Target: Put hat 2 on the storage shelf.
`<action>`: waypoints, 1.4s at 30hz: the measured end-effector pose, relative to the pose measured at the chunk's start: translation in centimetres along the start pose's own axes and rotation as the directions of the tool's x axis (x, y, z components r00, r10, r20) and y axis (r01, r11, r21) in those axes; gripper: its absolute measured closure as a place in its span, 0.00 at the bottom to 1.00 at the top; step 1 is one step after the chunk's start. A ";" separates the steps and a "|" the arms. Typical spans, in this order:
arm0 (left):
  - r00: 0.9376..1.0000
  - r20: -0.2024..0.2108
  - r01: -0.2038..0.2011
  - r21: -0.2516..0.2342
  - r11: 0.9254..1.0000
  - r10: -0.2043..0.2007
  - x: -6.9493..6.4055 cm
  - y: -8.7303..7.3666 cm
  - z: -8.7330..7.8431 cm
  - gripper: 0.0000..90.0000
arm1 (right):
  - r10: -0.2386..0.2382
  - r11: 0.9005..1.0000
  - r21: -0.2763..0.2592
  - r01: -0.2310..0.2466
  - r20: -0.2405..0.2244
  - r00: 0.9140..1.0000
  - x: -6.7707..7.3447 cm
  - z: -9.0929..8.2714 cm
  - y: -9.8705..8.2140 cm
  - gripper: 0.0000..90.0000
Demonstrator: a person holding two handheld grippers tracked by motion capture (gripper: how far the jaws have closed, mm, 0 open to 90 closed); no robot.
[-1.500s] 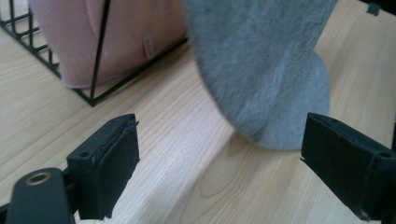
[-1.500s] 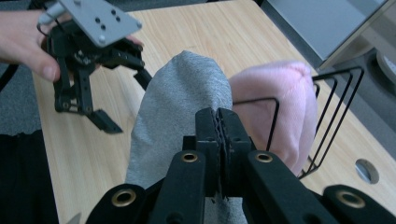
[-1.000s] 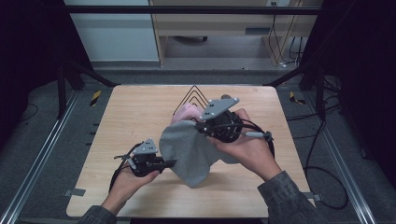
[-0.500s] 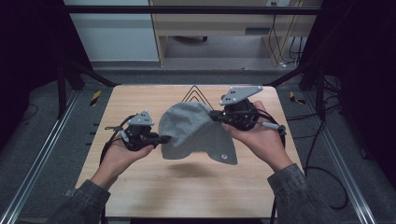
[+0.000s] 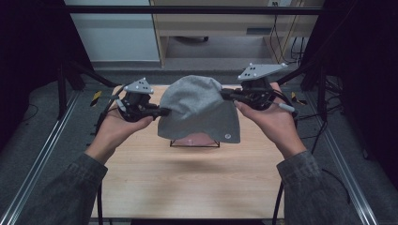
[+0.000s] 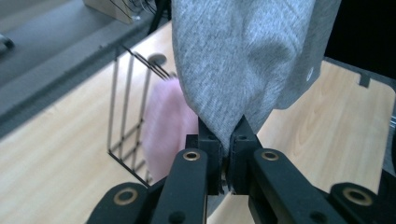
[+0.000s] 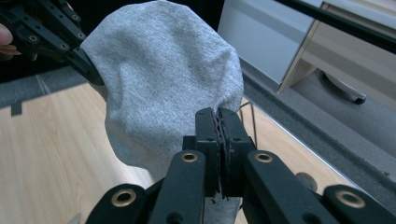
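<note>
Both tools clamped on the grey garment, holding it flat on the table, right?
Not flat on the table. Both tools, left and right, are clamped on the grey garment, but the high view shows it hanging in the air above the table.

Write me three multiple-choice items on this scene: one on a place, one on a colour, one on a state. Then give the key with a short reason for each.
1. Where is the grey cloth?
A. Flat on the table
B. Held up in the air between both claws
C. Inside the wire rack

2. What colour is the fabric in the wire rack?
A. Pink
B. Green
C. Black

3. How does the left claw stand?
A. Wide open
B. Shut on nothing
C. Shut on the cloth's edge

Key: B, the left claw and the right claw each pinch a side and the cloth hangs above the wooden table; A, pink fabric shows behind the wires; C, cloth runs down between its closed jaws.
</note>
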State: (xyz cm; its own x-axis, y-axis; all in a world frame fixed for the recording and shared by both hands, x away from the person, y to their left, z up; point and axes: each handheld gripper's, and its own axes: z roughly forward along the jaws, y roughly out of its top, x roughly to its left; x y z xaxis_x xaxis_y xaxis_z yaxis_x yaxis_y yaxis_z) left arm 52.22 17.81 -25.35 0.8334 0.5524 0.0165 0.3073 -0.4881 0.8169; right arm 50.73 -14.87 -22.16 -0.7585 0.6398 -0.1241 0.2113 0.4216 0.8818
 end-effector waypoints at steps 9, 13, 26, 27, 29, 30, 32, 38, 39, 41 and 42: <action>1.000 -0.027 0.004 -0.059 0.998 -0.005 2.1 3.5 -0.2 0.96 | 0.029 0.999 -0.044 -0.027 0.047 0.998 -2.9 0.5 1.7 0.98; 0.999 -0.048 -0.009 -0.080 0.997 0.005 3.1 4.4 0.5 0.96 | 0.035 0.998 -0.057 -0.031 0.067 0.997 -4.0 1.2 1.9 0.98; 0.992 -0.128 -0.028 -0.122 0.992 0.013 5.4 6.4 2.2 0.96 | 0.065 0.994 -0.096 -0.052 0.132 0.989 -6.7 3.4 2.8 0.98; 0.991 -0.132 -0.027 -0.120 0.992 0.011 5.4 6.6 2.2 0.96 | 0.067 0.993 -0.101 -0.053 0.138 0.988 -6.9 3.5 2.9 0.98; 0.989 -0.147 -0.030 -0.120 0.992 0.012 5.8 7.0 2.4 0.96 | 0.070 0.993 -0.106 -0.055 0.144 0.987 -7.1 3.6 3.0 0.98; 0.989 -0.150 -0.028 -0.121 0.992 0.010 5.9 7.1 2.4 0.96 | 0.071 0.993 -0.109 -0.055 0.149 0.986 -7.4 3.8 3.0 0.98; 0.987 -0.158 -0.028 -0.126 0.992 0.008 6.1 7.3 2.7 0.96 | 0.079 0.992 -0.111 -0.062 0.152 0.985 -7.6 4.1 3.0 0.98; 0.985 -0.173 -0.035 -0.095 0.995 0.018 6.6 7.0 4.0 0.96 | 0.085 0.992 -0.104 -0.069 0.158 0.984 -8.2 5.0 2.8 0.98; 0.984 -0.176 -0.036 -0.093 0.995 0.019 6.6 6.9 4.1 0.96 | 0.086 0.992 -0.102 -0.070 0.156 0.984 -8.2 5.1 2.8 0.98; 0.984 -0.180 -0.030 -0.099 0.995 0.012 6.7 6.5 4.4 0.96 | 0.087 0.992 -0.101 -0.072 0.156 0.984 -8.2 5.3 2.6 0.98; 0.984 -0.179 -0.029 -0.097 0.995 0.011 6.8 6.4 4.5 0.96 | 0.091 0.992 -0.099 -0.077 0.152 0.984 -8.2 5.4 2.5 0.98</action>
State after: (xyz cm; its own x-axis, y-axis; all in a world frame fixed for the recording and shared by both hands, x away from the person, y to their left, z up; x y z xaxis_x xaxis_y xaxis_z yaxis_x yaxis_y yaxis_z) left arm 61.91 15.39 -22.57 0.7410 0.6591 0.1287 0.2368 -0.4357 0.8684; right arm 60.77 -15.59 -21.43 -0.6335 0.7658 -0.1108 0.2066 0.3054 0.9295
